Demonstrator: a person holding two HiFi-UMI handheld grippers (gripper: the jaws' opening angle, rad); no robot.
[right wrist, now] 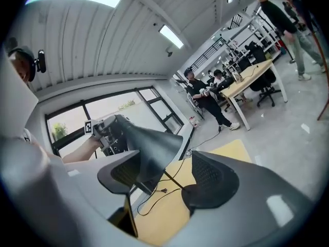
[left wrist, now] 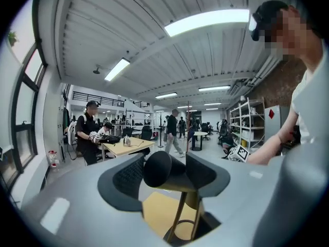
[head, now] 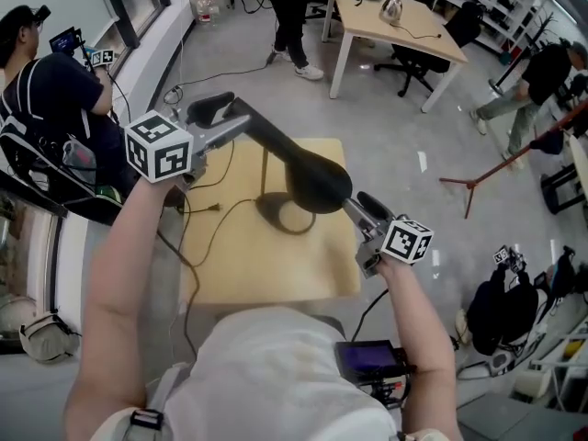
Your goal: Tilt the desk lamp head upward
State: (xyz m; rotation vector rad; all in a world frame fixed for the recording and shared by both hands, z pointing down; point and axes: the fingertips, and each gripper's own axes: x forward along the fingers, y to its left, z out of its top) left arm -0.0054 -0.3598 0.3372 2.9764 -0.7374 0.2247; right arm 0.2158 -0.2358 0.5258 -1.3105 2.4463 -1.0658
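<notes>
Grey, the left gripper (left wrist: 163, 175) has its jaws closed in on the narrow rear end of the black desk lamp head (head: 294, 163), both pads pressed against that rounded end. On the person's other side, the right gripper (right wrist: 167, 177) stands with its jaws wide apart at the flared mouth of the head: the rim lies against one pad, and a clear gap separates it from the other, so nothing is clamped there. Each gripper carries its marker cube (head: 159, 147), and the lamp head spans the space between the two, above a small wooden table (head: 230, 274). A thin stem (head: 265, 168) drops from the head to the dark ring base (head: 271, 217), which sits on the tabletop with a cord (head: 216, 232) trailing off towards the table's left edge. Beyond the table lies bare grey floor, with a red stand (head: 501, 168) lying off to the right. Farther off is a long wooden desk (head: 395, 21) holding a metal kettle (head: 392, 9), a black office chair (head: 432, 58) beside it, and a person in dark clothes (head: 289, 16) standing at its end.
</notes>
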